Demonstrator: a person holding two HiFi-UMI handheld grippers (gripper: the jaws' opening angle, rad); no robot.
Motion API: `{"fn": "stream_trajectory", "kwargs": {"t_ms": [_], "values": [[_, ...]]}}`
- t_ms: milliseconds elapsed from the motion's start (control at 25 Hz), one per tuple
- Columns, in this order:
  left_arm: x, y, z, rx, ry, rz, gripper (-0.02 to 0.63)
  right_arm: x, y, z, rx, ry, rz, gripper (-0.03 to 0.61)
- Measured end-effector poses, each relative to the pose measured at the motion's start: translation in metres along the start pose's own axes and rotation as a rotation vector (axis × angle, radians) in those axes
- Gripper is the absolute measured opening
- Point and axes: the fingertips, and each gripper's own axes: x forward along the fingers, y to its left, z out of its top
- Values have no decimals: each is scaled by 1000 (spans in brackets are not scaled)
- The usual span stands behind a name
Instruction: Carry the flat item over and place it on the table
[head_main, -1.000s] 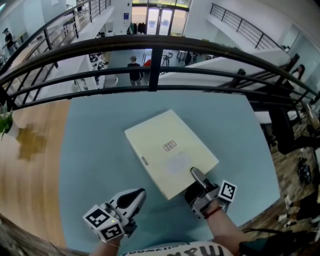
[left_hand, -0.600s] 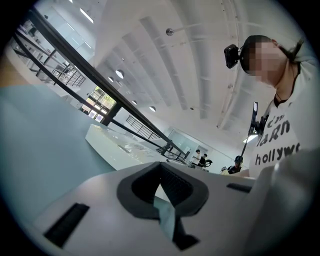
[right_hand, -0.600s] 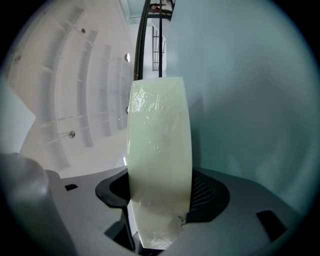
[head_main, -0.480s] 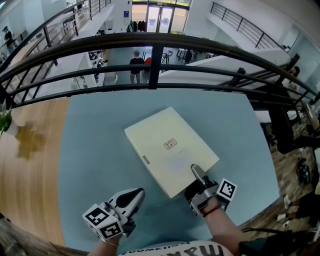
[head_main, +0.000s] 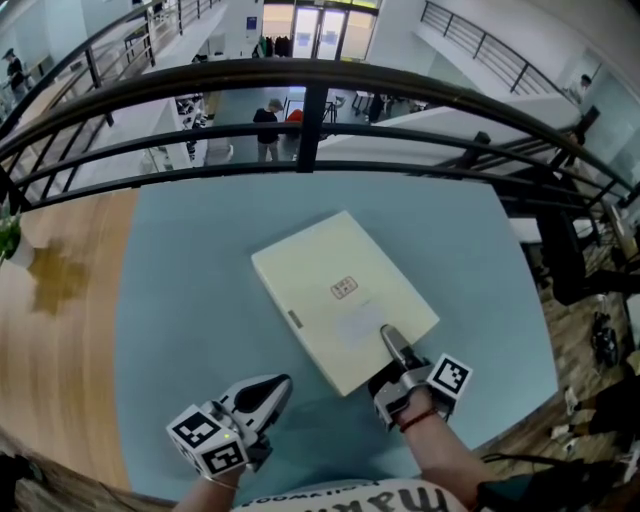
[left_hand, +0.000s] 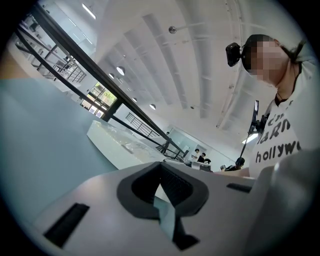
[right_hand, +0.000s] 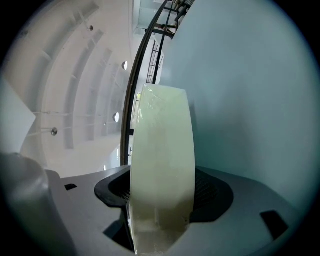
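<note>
A flat cream box (head_main: 342, 296) with a small label lies on the pale blue table (head_main: 190, 270), turned at an angle. My right gripper (head_main: 393, 352) is at the box's near right edge, one jaw lying over the top. In the right gripper view the box's edge (right_hand: 162, 165) fills the space between the jaws of the right gripper (right_hand: 162, 200). The pads still touch both faces while the jaws are opening. My left gripper (head_main: 268, 392) hovers near the table's front edge, left of the box and apart from it. It is shut on nothing (left_hand: 165, 192).
A black railing (head_main: 310, 85) runs along the table's far edge, with an atrium and people below. Wooden floor (head_main: 60, 280) lies to the left and a plant (head_main: 8, 240) at the far left. Black chairs (head_main: 575, 260) stand on the right.
Hardly anything differs: the box stays flat on the table with my right gripper at the same edge. My left gripper holds its place.
</note>
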Motion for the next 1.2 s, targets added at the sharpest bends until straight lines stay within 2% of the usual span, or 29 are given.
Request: {"fn": "stream_trajectory", "kwargs": {"t_ms": [680,1200], "values": [[-18,-2,-10,-25,-11,13,0,-10,-12,-3,-62,-82,-154,344],[-26,-3,-9,-27,-24,14,0,-13,-19,-3,-136,-80,-240,357]]}}
